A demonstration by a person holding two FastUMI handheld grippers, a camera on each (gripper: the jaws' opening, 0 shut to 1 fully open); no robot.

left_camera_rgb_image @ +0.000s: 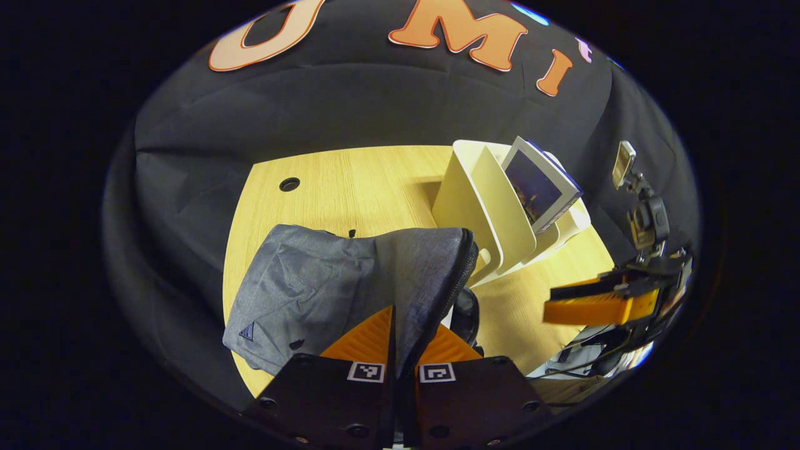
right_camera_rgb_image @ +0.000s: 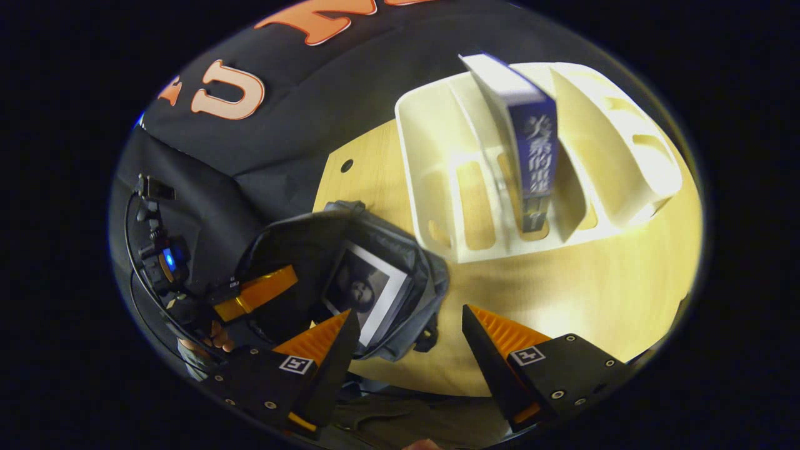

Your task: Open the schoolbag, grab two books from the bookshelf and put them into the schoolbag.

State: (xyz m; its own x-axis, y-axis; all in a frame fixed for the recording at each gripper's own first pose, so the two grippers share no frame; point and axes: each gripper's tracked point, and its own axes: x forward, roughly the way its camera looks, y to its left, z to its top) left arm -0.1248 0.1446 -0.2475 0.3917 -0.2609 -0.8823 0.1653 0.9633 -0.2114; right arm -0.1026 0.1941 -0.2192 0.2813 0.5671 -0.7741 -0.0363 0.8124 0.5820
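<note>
Left gripper view: your left gripper [left_camera_rgb_image: 400,350] has its jaws closed on the flap edge of the grey schoolbag [left_camera_rgb_image: 325,281], fabric pinched between both fingers, presumably to hold the mouth up and open so a book can drop in. Beyond it the white bookshelf [left_camera_rgb_image: 494,212] stands on the wooden table [left_camera_rgb_image: 350,181], one book [left_camera_rgb_image: 540,187] leaning in its far slot. At the right edge your other gripper hangs over the table. Right gripper view: the bag lies lower left with its mouth open, and a first book [right_camera_rgb_image: 369,294] with a pale cover already sits inside. Your right gripper [right_camera_rgb_image: 406,340] hovers above the table with jaws wide apart, holding nothing. The remaining blue-spined book stands tilted in a middle slot of the shelf, well apart from your fingers; judging by that, one book is still to fetch.
</note>
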